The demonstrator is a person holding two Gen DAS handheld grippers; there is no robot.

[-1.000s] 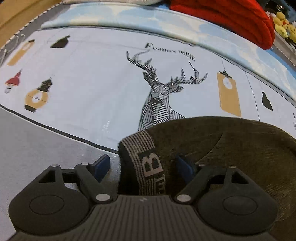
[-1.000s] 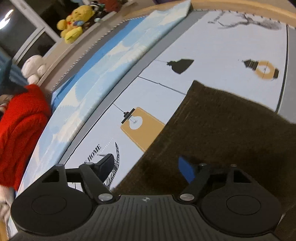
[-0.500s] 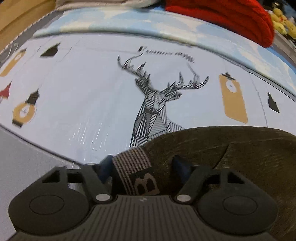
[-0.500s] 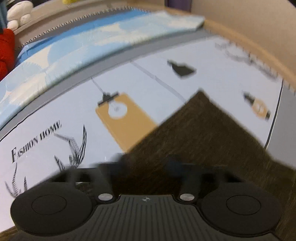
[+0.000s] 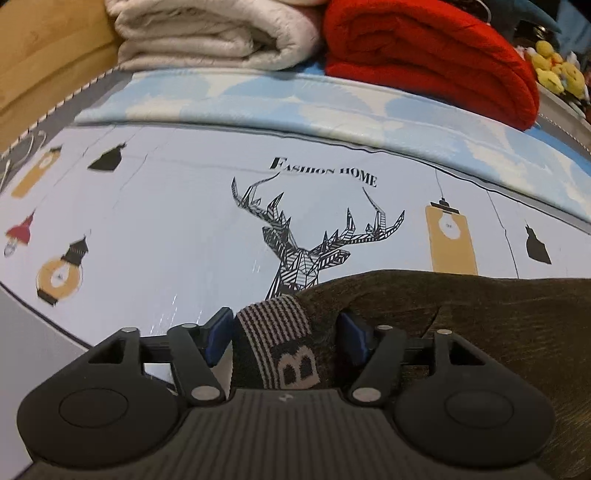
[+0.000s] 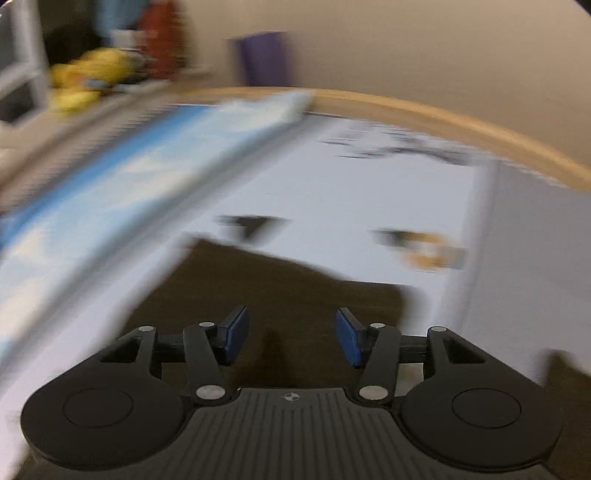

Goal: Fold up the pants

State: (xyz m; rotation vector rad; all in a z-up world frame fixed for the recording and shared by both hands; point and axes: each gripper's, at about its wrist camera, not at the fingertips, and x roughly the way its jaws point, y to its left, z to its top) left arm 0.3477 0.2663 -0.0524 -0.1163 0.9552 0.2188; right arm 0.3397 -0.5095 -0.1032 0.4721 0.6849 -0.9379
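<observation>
Dark brown pants lie flat on the printed bed sheet. Their striped waistband, marked with a letter B, sits between the blue pads of my left gripper. Those jaws are opening and the pads stand just off the band. The right wrist view is blurred by motion. There my right gripper hovers over the pants, near a far corner of the cloth. Its jaws are opening, with nothing between the pads.
A folded white blanket and a folded red one are stacked at the far side, on a blue cloud-print quilt. Yellow plush toys sit at the far right. A wooden bed rim curves behind the sheet.
My left gripper narrowed on the waistband, then widened again while tilting up. My right gripper closed over the cloth, swung quickly to the right and reopened.
</observation>
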